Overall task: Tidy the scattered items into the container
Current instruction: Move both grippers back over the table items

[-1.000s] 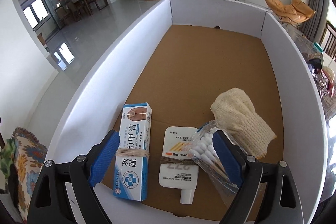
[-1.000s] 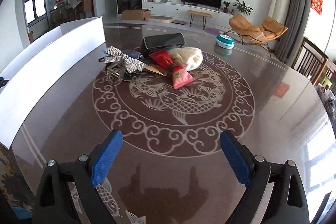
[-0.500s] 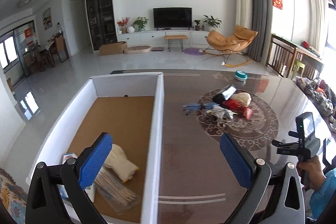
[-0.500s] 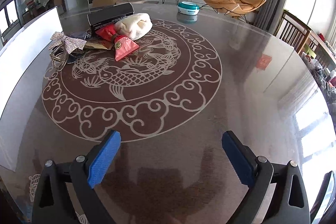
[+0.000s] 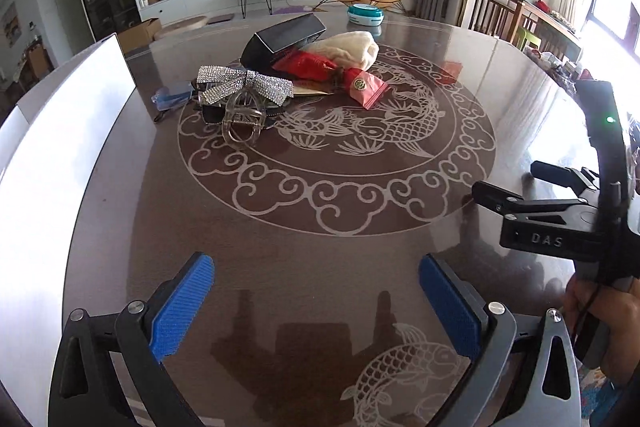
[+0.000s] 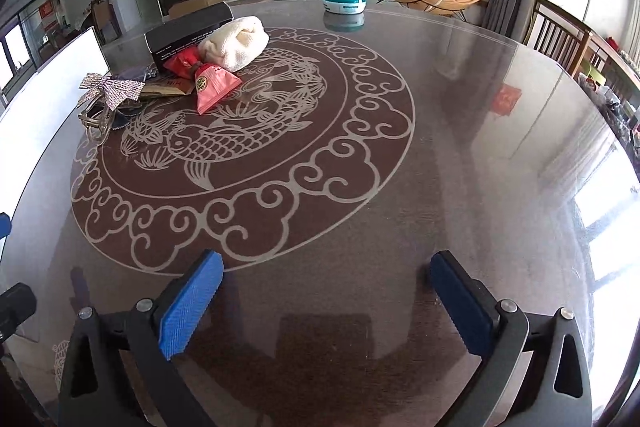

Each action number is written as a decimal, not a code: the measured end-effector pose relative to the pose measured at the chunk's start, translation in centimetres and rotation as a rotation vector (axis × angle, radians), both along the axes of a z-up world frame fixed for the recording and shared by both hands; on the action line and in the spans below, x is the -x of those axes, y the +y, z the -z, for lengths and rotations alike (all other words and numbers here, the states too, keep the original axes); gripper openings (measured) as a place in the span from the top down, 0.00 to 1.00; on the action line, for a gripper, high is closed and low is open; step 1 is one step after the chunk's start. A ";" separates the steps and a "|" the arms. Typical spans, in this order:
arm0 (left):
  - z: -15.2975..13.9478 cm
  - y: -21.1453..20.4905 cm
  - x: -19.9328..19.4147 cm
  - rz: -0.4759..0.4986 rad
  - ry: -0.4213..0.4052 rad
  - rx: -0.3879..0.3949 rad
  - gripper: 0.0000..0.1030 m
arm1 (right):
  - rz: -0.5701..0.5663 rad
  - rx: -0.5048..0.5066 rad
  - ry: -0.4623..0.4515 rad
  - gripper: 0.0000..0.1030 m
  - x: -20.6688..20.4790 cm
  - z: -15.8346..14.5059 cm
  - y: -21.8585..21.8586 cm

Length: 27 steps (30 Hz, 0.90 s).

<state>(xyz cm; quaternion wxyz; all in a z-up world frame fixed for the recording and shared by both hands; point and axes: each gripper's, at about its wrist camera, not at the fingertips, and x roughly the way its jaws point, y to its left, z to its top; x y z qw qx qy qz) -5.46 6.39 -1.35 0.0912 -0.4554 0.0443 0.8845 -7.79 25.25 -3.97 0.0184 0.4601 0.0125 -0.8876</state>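
I've got the dark glossy table (image 5: 280, 227) with its carp inlay under me, living room behind. White-walled container (image 5: 60, 131) runs along nine o'clock. Leftover pile at eleven: black box (image 5: 288, 37) lying long axis left-right, cream cloth (image 5: 348, 49), red pouch (image 5: 364, 87), rhinestone bow (image 5: 244, 87). Left gripper (image 5: 316, 307) spread wide, empty; right gripper (image 6: 326, 301) has just been opening, nothing between.

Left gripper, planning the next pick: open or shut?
Open: the left gripper has blue fingers spread wide over bare table, nothing between.

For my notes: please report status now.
Left gripper and right gripper open, empty. Pile beside white box, sparkly bow nearest. Nothing blocking.
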 end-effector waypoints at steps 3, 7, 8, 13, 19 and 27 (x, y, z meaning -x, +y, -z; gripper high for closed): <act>1.1 0.4 1.3 -0.032 0.009 0.004 0.00 | 0.001 0.001 0.001 0.00 0.0 0.0 0.0; 1.7 0.9 2.3 -0.050 0.027 0.041 0.00 | 0.003 0.001 0.001 0.00 0.0 -0.1 0.0; 2.0 0.8 2.5 -0.057 0.025 0.046 0.00 | 0.003 0.001 0.001 0.00 0.0 -0.1 0.0; 2.5 -0.6 3.2 -0.095 -0.007 -0.009 0.00 | 0.003 0.000 0.001 0.00 0.0 0.0 0.0; 2.7 -0.2 3.1 -0.087 -0.010 0.014 0.00 | 0.003 0.001 0.001 0.00 0.0 0.0 0.0; 2.7 -0.2 3.0 -0.087 -0.009 0.013 0.00 | 0.003 0.001 0.001 0.00 0.0 0.0 0.0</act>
